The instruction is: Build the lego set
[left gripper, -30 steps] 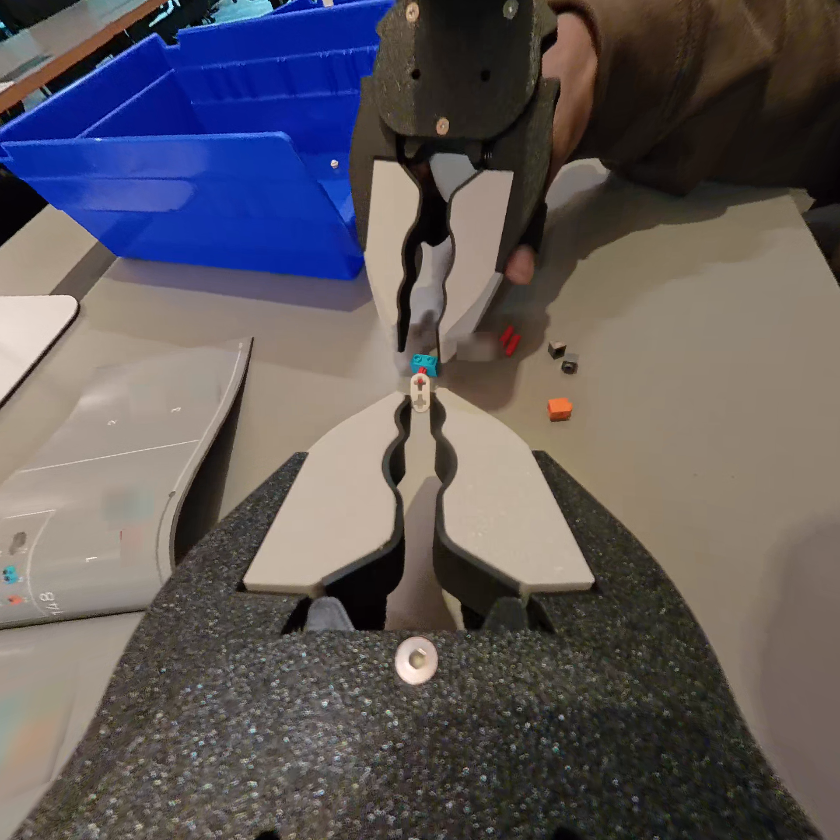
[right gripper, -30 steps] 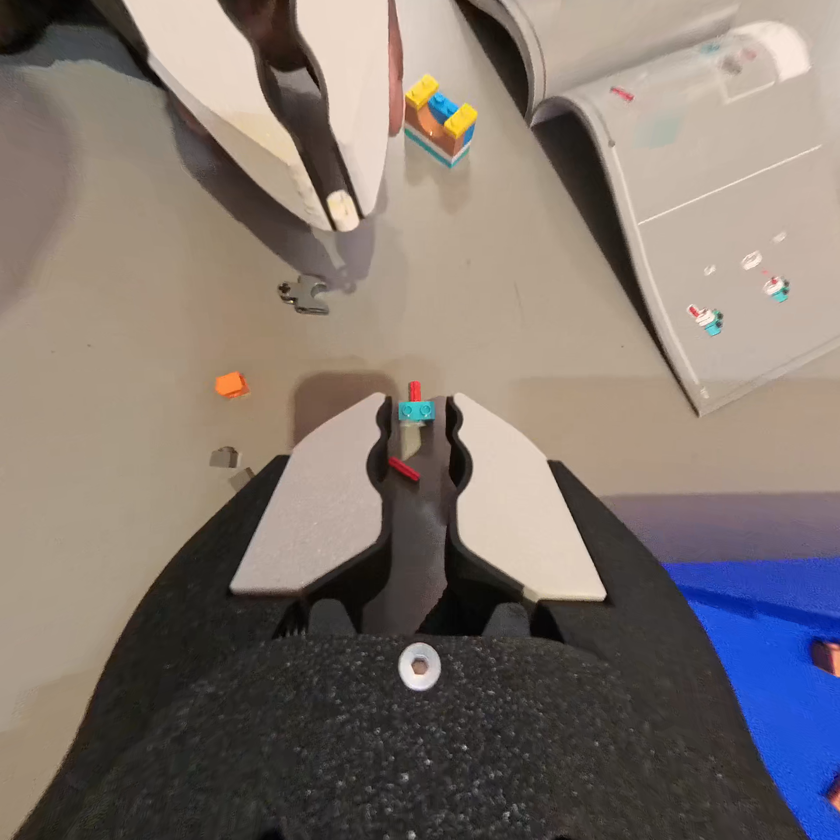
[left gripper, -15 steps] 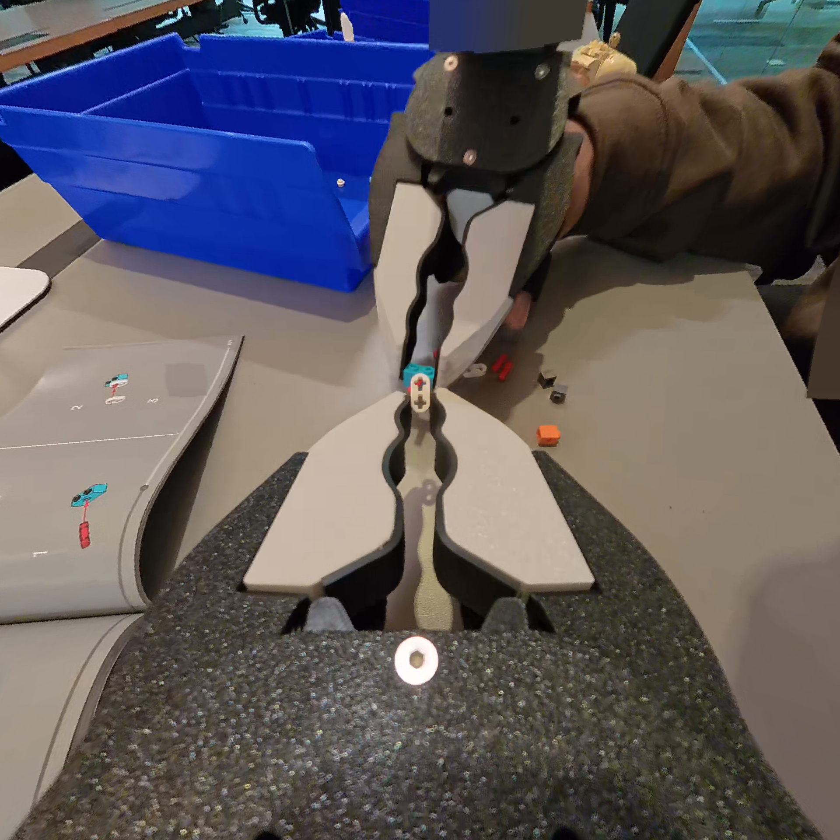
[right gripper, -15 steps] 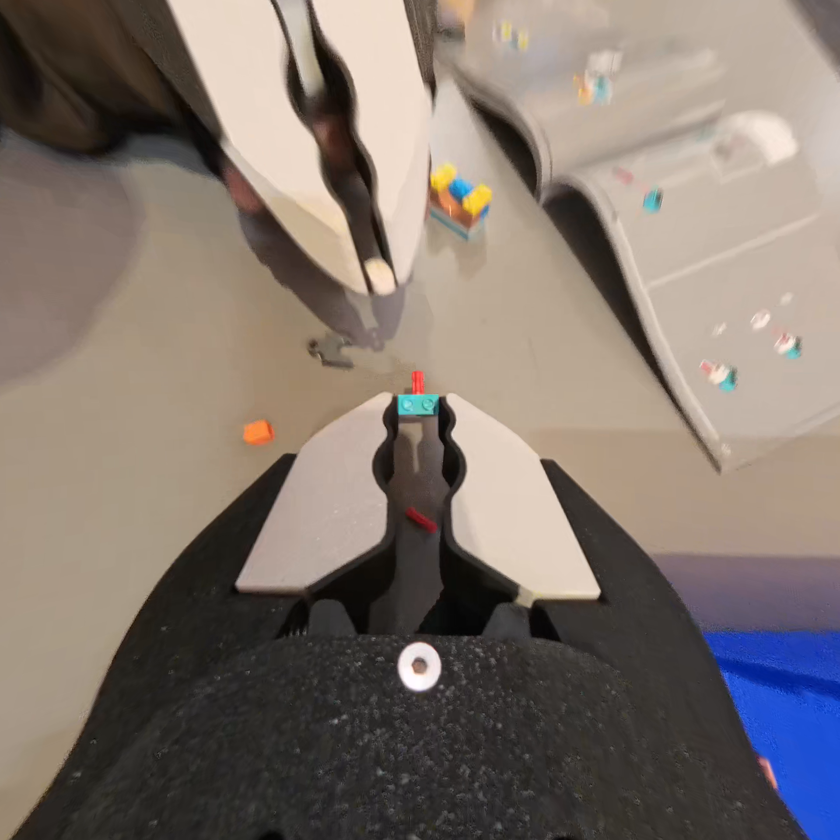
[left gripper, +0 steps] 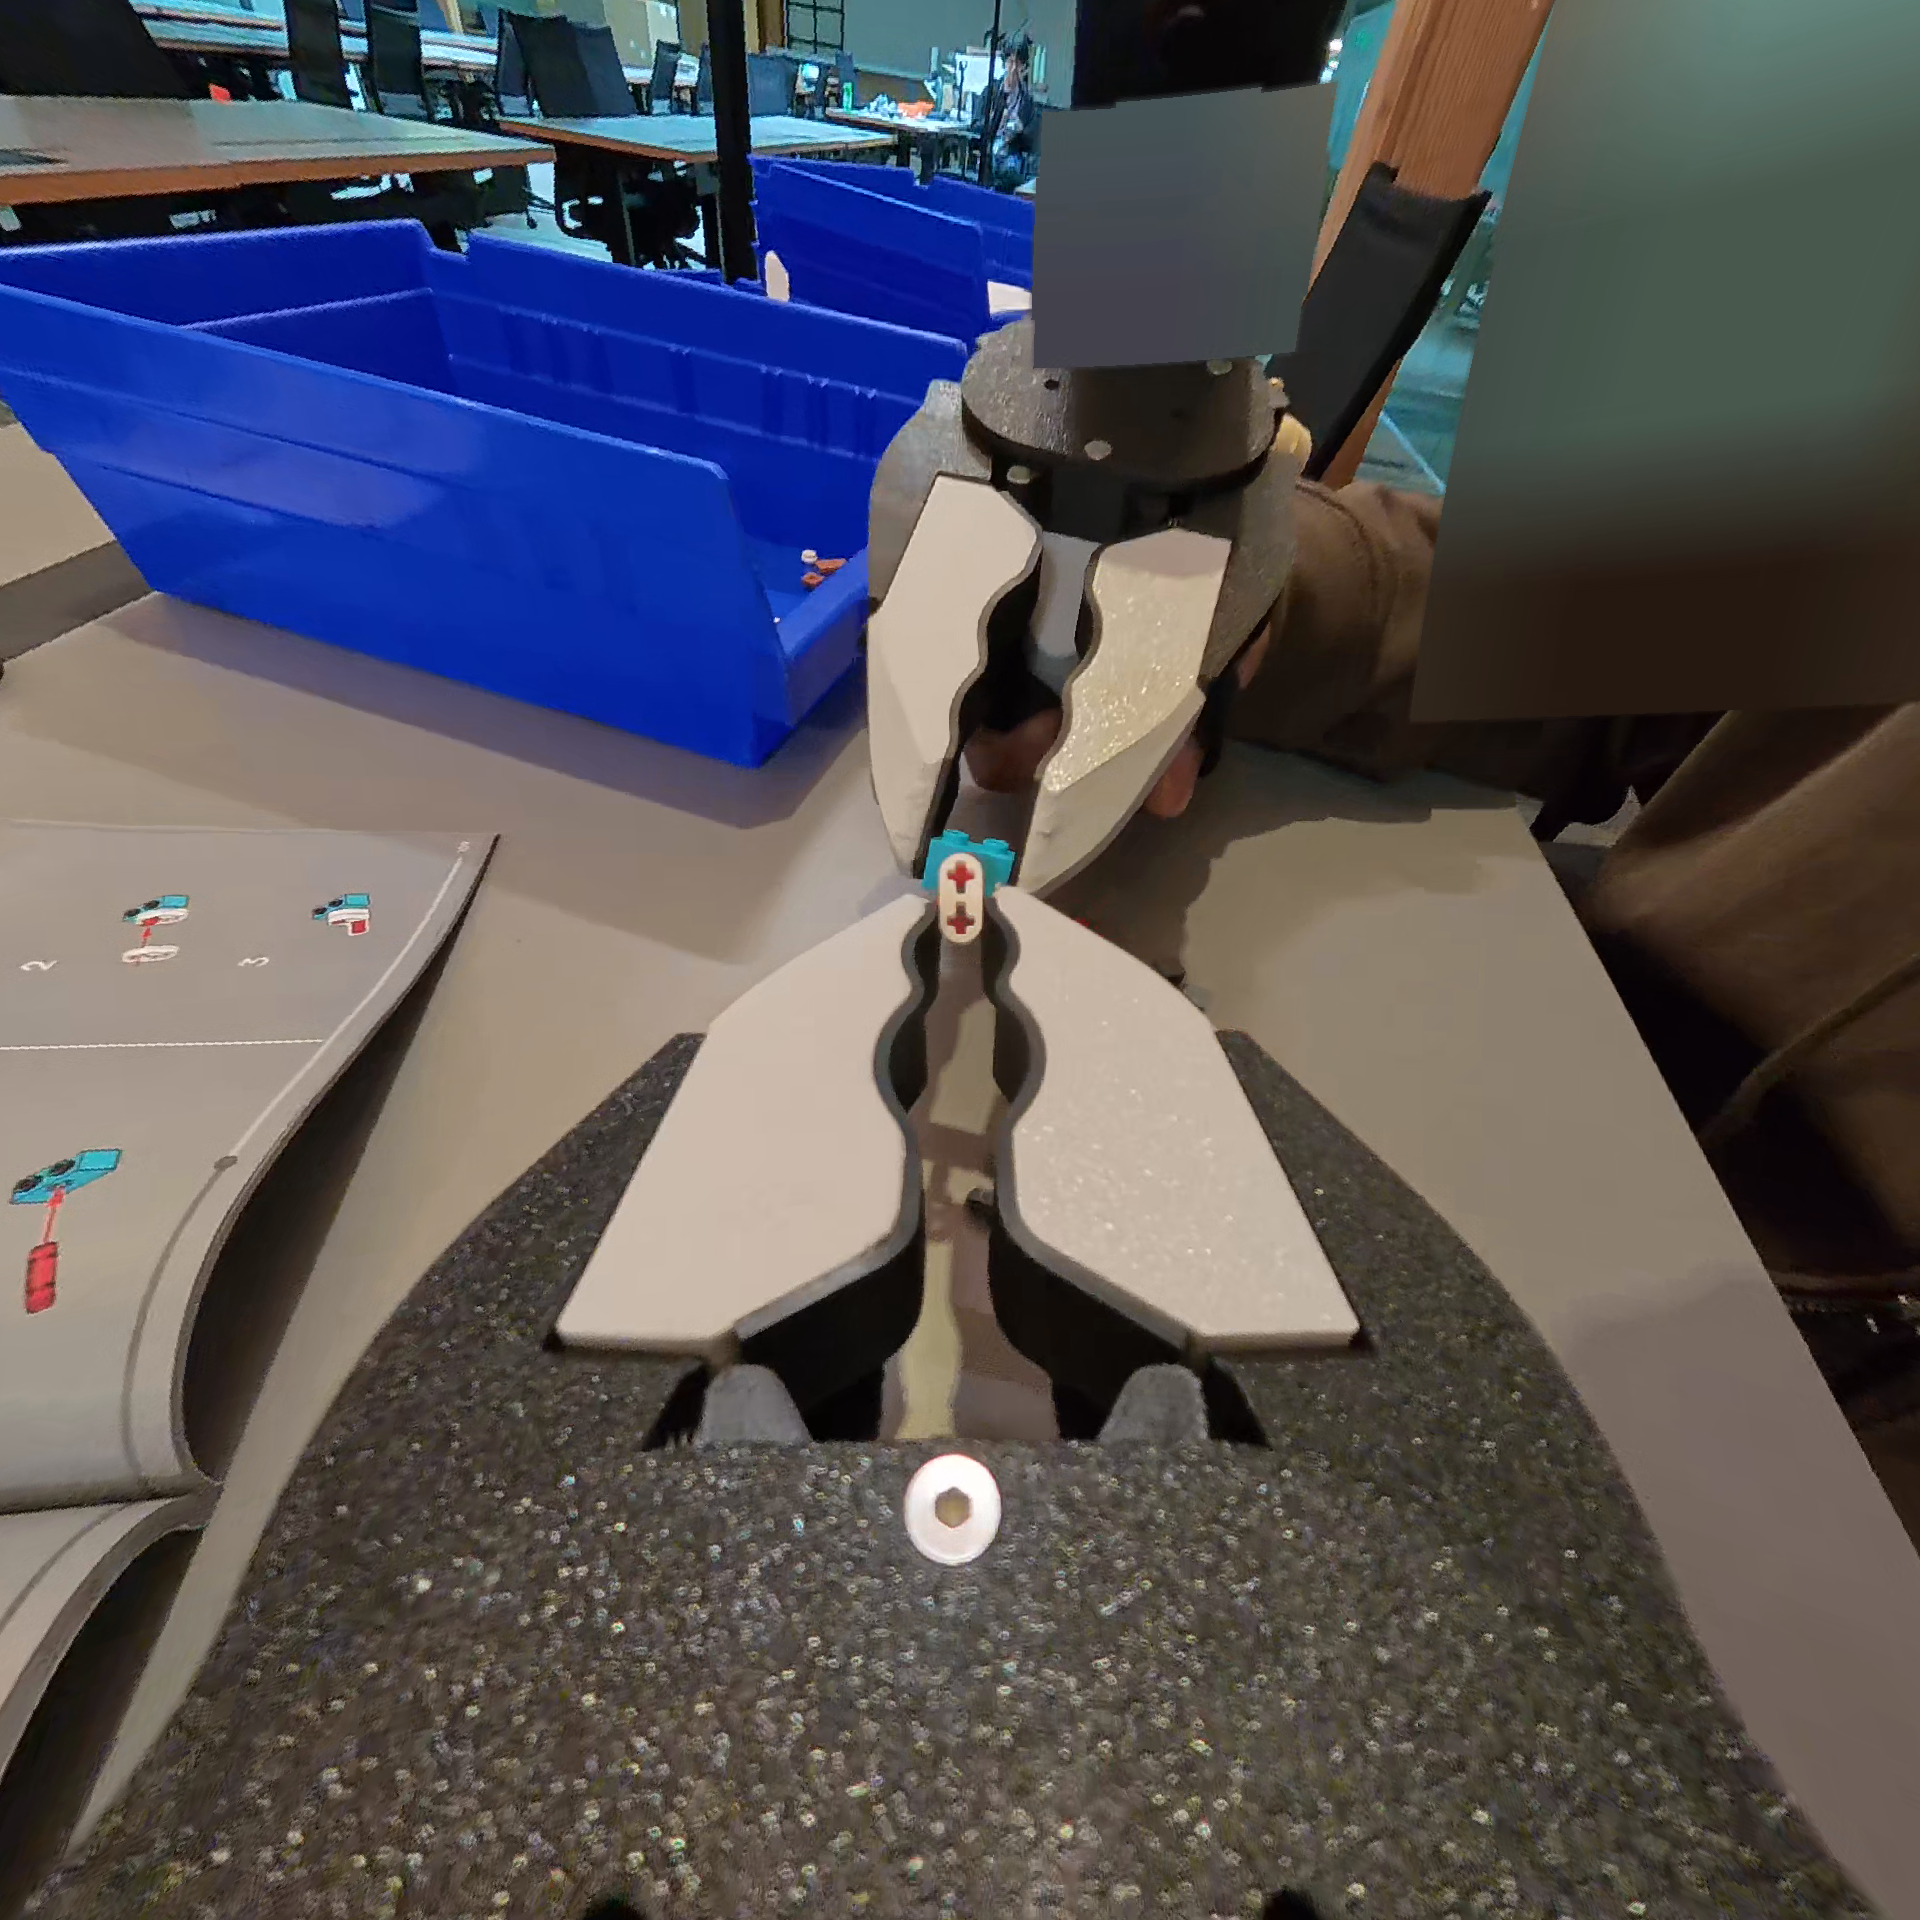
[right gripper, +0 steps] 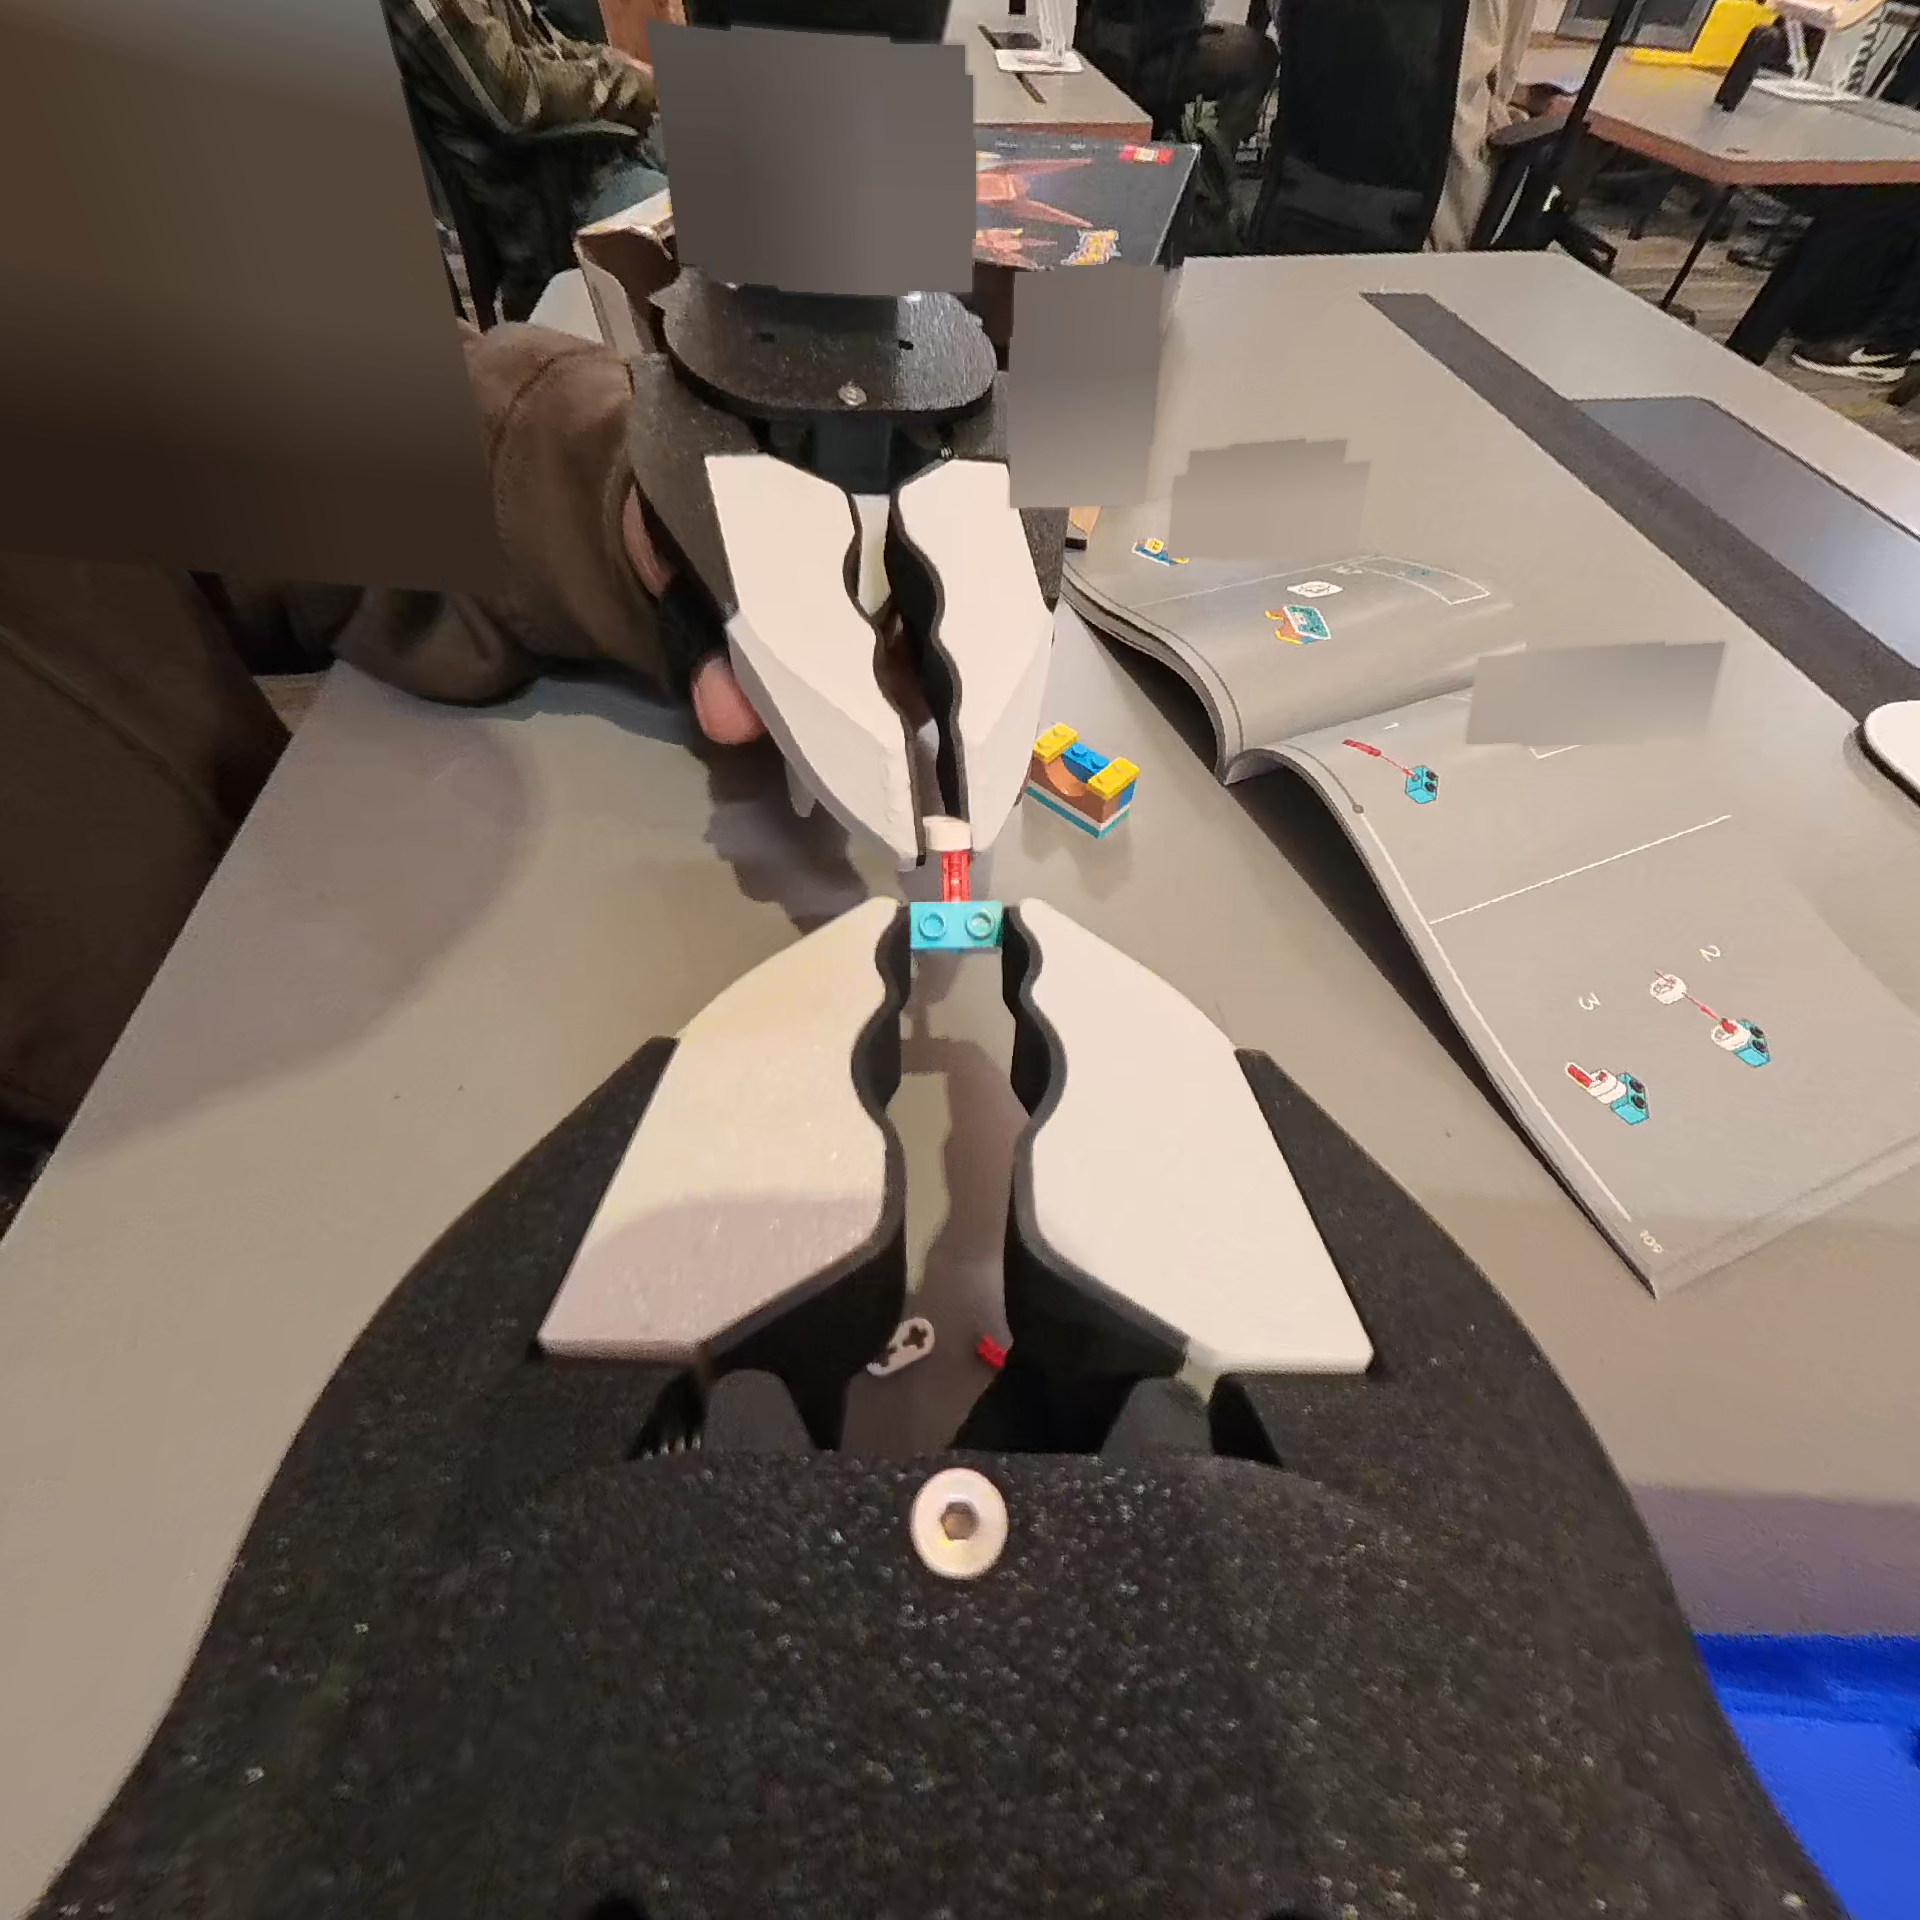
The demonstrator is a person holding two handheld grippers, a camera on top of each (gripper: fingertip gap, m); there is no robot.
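Grey tabletop lies bare around 2 tongs meeting tip to tip near its edge. Left tongs pinch 1 small white 2-hole link; right tongs pinch 1 teal 2-stud brick, joined by 1 red axle.

Grey tabletop in an open workroom, with brown-edged desks and dark chairs behind.
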